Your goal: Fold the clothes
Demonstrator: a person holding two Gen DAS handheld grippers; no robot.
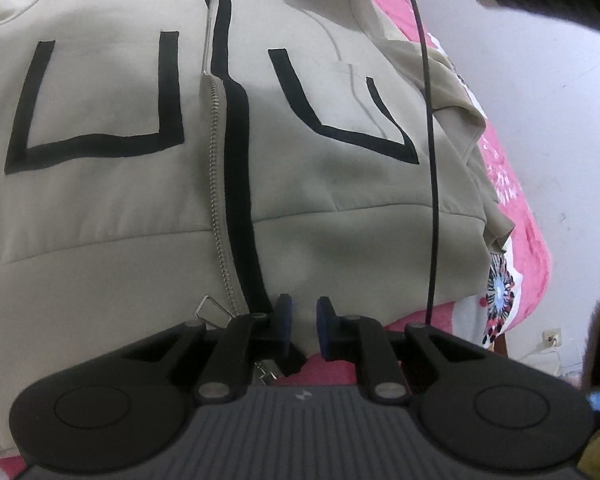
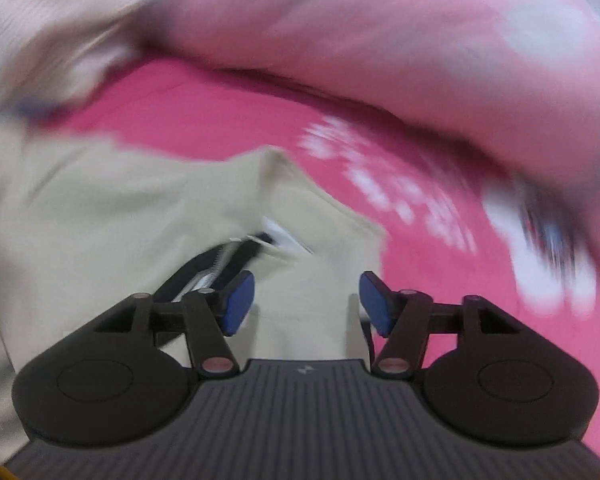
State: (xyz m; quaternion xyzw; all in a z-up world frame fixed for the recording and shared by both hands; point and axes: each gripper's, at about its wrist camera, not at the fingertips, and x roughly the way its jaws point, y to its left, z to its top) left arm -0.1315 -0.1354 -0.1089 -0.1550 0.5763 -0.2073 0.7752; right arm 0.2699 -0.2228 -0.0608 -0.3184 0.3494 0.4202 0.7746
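Note:
A beige zip-up jacket (image 1: 320, 184) with black trim and two black U-shaped pocket outlines lies flat on a pink bedspread (image 1: 528, 240). My left gripper (image 1: 303, 326) is at the jacket's bottom hem beside the zipper (image 1: 216, 184), its blue pads close together on the hem fabric. My right gripper (image 2: 306, 304) is wide open, hovering over another part of the beige jacket (image 2: 112, 216) near its collar and zipper end; that view is blurred by motion.
A black cable (image 1: 430, 152) hangs across the left wrist view. The bed edge and a pale floor (image 1: 560, 112) lie to the right. A pink patterned pillow or quilt (image 2: 380, 40) lies beyond the jacket in the right wrist view.

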